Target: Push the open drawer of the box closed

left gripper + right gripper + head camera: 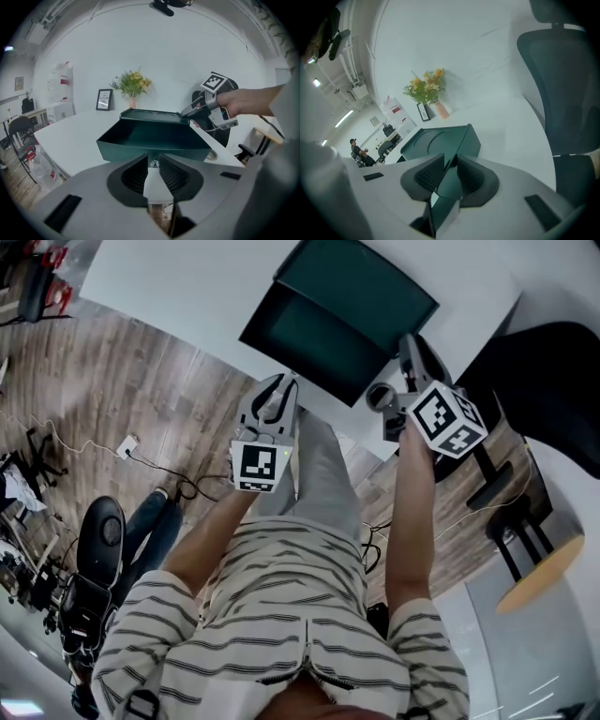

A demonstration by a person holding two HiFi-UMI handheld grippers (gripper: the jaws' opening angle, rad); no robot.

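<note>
Your left gripper [277, 392] sits mid-frame in the head view, at the near edge of the white table [187, 287], right in front of the open drawer [309, 338]. In the left gripper view [153, 161] its jaws stand a little apart with nothing clamped. The drawer [154, 136] front fills the middle of the frame just beyond the tips, and a small shiny bit shows in the gap. Can't tell if it touches.

The dark green box [370, 282] is in the upper centre of the head view, with the drawer pulled out toward you.

Your right gripper [405, 351] is at the box's right corner. In the right gripper view [450, 166] the jaws are wide and the box [440, 140] corner fills the gap, with both pads against it. The left gripper view shows the same gripper [183, 114] at the top right corner of the box [152, 115].

Flowers [132, 84] and a picture frame [104, 99] stand at the back of the table, upper left of centre. A dark chair [567, 93] fills the right side of the right gripper view.
</note>
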